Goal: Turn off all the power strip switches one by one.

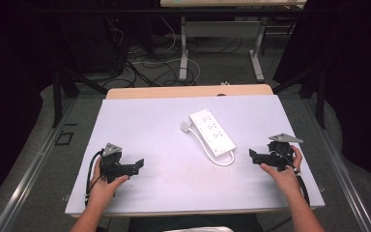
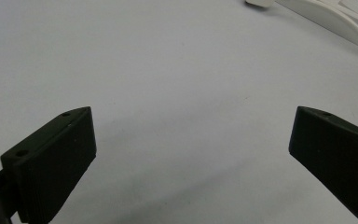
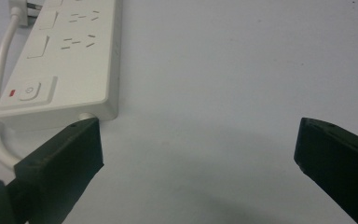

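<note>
Two empty grippers flanked a white plastic power strip on the pale grey tabletop.

The strip lay slanted just right of the table's centre, its white plug at about ten o'clock from it and its white cord looping at the near end. The left gripper sat at eight o'clock from it, jaws wide apart, holding nothing; the right gripper at four o'clock, equally wide and empty. A good approach would likely bring the right jaws squarely across the strip's near end, clear of the cord. The right gripper view revealed the red-marked switch and socket slots; the high view gave the overall layout.
</note>
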A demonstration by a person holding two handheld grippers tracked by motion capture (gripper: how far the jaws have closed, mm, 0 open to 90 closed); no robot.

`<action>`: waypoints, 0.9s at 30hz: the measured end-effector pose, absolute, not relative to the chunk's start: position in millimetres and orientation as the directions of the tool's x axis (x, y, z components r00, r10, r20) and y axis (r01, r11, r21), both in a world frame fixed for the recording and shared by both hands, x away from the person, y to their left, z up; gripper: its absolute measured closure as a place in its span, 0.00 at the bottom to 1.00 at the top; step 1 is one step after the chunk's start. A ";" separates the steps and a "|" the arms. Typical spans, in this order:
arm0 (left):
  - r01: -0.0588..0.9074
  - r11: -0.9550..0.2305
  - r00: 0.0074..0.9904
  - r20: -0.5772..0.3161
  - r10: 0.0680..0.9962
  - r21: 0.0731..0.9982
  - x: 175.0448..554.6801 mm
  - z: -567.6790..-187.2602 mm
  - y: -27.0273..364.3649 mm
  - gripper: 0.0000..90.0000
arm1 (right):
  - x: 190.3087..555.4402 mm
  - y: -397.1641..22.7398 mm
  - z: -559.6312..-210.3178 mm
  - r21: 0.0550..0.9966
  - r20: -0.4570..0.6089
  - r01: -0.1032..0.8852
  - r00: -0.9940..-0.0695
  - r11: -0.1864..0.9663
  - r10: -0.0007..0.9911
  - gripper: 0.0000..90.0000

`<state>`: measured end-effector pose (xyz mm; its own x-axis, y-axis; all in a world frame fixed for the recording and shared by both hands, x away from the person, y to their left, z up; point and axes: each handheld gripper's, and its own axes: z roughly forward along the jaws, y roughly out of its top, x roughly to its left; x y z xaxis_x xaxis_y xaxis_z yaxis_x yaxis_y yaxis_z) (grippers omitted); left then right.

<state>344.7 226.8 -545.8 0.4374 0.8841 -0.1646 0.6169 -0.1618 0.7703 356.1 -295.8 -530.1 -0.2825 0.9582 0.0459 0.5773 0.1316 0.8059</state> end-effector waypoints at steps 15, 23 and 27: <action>0.627 -0.157 0.423 -0.164 0.891 0.763 344.2 -548.0 226.6 0.04 | 358.9 -271.6 -522.2 0.807 0.017 0.552 -0.376 0.209 0.927 0.17; 0.624 -0.151 0.420 -0.167 0.892 0.767 344.3 -548.0 226.4 0.04 | 361.4 -264.0 -515.3 0.811 0.023 0.548 -0.377 0.204 0.926 0.29; 0.621 -0.153 0.421 -0.162 0.893 0.769 344.3 -548.5 225.6 0.04 | 363.6 -260.4 -512.3 0.808 0.026 0.551 -0.386 0.208 0.922 0.32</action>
